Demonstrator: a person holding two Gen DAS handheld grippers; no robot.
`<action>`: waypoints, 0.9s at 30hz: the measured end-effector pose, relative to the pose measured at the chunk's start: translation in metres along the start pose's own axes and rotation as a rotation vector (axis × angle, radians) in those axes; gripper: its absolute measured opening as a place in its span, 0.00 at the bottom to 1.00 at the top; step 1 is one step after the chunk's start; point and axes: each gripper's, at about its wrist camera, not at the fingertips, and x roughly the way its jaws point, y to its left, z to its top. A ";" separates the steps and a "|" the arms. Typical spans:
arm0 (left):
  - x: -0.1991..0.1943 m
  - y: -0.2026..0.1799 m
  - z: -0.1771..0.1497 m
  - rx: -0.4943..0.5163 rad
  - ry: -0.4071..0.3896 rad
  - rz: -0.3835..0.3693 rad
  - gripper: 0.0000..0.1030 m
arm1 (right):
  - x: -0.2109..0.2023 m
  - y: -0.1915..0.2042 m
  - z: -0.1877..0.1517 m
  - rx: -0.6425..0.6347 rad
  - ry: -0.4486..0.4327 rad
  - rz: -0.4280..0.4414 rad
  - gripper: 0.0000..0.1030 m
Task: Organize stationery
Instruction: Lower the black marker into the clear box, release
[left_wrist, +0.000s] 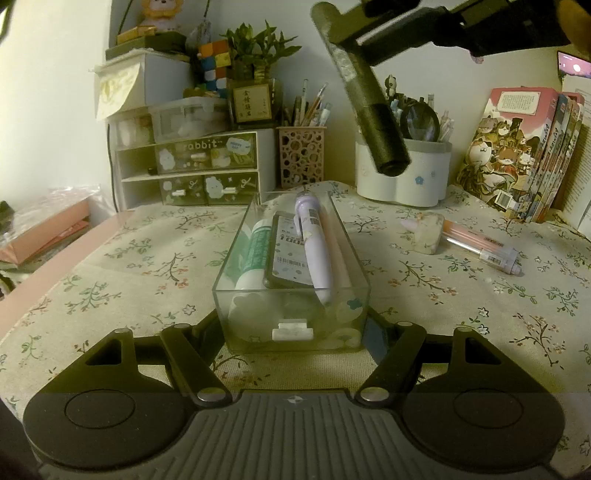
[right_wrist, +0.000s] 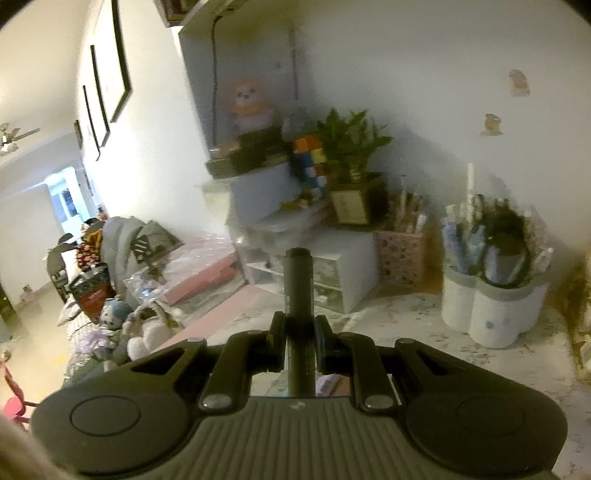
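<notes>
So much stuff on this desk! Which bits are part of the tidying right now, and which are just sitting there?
In the job:
- clear box, gripped by the left tongs
- dark marker, gripped by the right tongs
- pink pen and eraser loose on the cloth

Just sitting there:
- drawer unit
- plant
- books
- white pen pot

Home desk: floral tablecloth (left_wrist: 110, 266), plush toy (right_wrist: 246, 101), pen holders (left_wrist: 301, 157), comic books (left_wrist: 524, 147) w/ houseplant (left_wrist: 258, 48).

Pale wall (right_wrist: 406, 74), dark picture frames (right_wrist: 110, 70), bright doorway (right_wrist: 64, 199), floral tablecloth (left_wrist: 110, 266), dim warm light
</notes>
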 end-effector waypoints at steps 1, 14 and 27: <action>0.000 0.000 0.000 0.001 0.001 0.000 0.70 | 0.001 0.000 -0.001 0.006 0.005 0.014 0.24; 0.000 0.000 -0.001 0.001 0.001 -0.001 0.70 | 0.045 -0.036 -0.010 0.278 0.139 0.200 0.24; 0.000 0.001 -0.001 0.003 0.002 -0.002 0.71 | 0.105 -0.071 -0.034 0.642 0.311 0.216 0.24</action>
